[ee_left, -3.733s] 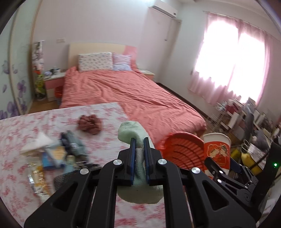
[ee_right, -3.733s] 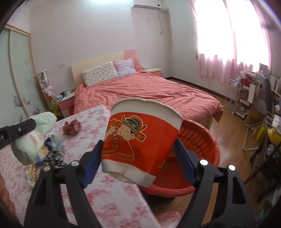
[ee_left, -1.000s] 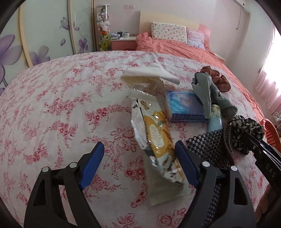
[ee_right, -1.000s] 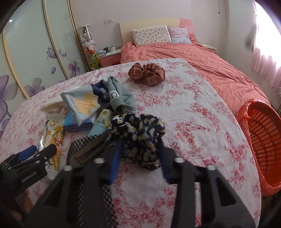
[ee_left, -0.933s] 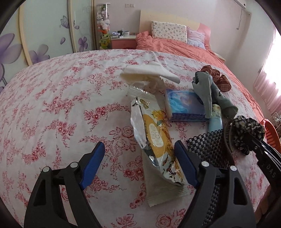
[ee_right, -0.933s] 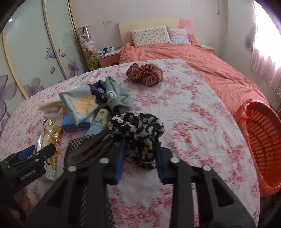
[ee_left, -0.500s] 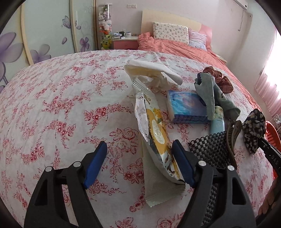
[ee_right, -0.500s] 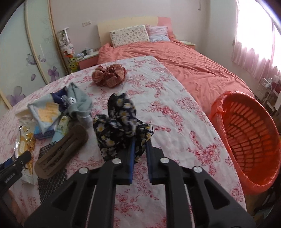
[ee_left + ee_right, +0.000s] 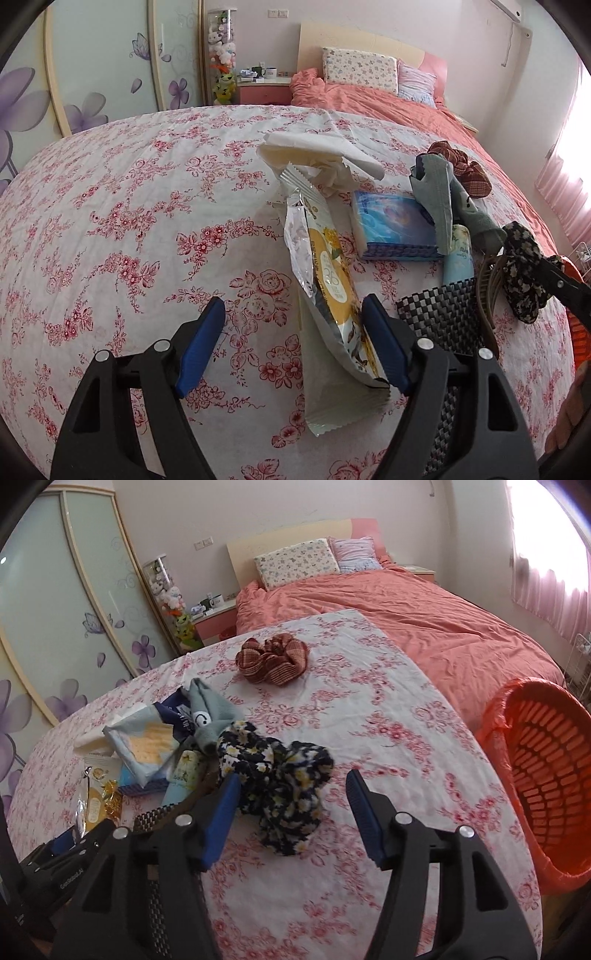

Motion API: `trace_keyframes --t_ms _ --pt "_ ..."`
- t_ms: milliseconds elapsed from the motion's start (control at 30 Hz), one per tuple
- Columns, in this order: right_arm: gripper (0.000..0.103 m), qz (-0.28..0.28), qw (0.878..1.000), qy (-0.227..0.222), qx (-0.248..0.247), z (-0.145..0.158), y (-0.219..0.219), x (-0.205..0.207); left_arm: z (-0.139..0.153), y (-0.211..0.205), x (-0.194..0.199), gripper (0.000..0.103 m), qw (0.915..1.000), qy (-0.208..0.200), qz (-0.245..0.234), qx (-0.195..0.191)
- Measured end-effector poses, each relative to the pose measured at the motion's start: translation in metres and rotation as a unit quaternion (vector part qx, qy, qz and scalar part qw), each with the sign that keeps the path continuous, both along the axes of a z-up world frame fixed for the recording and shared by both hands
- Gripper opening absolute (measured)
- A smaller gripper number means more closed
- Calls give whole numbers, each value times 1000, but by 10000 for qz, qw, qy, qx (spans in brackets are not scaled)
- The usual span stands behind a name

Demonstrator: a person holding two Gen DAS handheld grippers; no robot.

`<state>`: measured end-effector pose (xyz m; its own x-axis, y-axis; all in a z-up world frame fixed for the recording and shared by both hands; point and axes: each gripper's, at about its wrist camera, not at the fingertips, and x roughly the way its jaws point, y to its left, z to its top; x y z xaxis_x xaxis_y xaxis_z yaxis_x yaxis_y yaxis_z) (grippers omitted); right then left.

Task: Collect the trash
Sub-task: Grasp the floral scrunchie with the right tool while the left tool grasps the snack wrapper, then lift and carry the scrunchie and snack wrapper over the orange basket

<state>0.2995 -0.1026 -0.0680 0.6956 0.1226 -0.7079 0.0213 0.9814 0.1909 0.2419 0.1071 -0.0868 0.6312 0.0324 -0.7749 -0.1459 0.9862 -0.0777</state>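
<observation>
Orange basket [image 9: 546, 775], dark daisy-print scrunchie [image 9: 280, 775]

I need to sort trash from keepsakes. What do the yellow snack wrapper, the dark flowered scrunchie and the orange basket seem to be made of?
Yellow snack wrapper: probably metallised plastic film; shiny silver inside, crimped ends.
Dark flowered scrunchie: soft printed fabric, matte, gathered in folds.
Orange basket: likely rigid moulded plastic; slotted walls, slight gloss.

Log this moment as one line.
left gripper: open over snack wrapper | right gripper: jaws just opened, floral scrunchie between | basket: right
</observation>
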Motion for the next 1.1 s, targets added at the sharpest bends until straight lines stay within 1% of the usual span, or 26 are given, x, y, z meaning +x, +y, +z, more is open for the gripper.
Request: trace_keyframes --t_ms 133,167,200,233,267,367,467,567,667,767,800,867,933,967,1100 --pt "58 62 9998 181 24 -9 4 11 0 0 0 76 10000 0 -4 -4" --pt "52 78 9996 269 69 -13 4 15 0 0 0 76 10000 -1 -7 -8" --pt "50 103 9993 329 126 -17 4 17 0 0 0 76 10000 -6 -12 -18" --pt "41 129 9992 307 224 -18 3 17 0 1 0 75 10000 -10 -15 -25" --pt "27 171 9990 313 286 -18 3 17 0 1 0 74 10000 -22 -33 -49" --pt "15 189 9993 310 45 -18 5 16 1 1 -1 71 9999 -46 -69 -85" --pt "14 82 9998 193 -54 -14 -1 10 1 1 -2 70 9999 -59 -81 -110" --pt "14 -296 9992 79 -271 -9 -12 6 1 0 -2 70 9999 -55 -81 -95" --pt "14 -531 9970 227 -523 -13 -20 10 1 -2 -2 69 9999 -46 -78 -70" --pt "16 -497 9971 336 -465 -20 -24 12 1 -5 -2 64 9999 -48 -116 -43" --pt "18 -491 9972 326 -459 -20 -24 11 2 -6 -2 63 9999 -46 -131 -43" --pt "24 -417 9974 357 -457 -21 -22 13 2 -9 -2 63 9998 -36 -175 -66" --pt "27 -386 9972 418 -480 -23 -21 16 1 -12 -1 62 9997 -50 -248 -25" --pt "27 -391 9970 436 -500 -24 -20 17 1 -13 -1 59 9996 -55 -268 -31" --pt "27 -393 9966 459 -567 -24 -19 18 1 -13 -1 57 9996 -64 -256 -64"
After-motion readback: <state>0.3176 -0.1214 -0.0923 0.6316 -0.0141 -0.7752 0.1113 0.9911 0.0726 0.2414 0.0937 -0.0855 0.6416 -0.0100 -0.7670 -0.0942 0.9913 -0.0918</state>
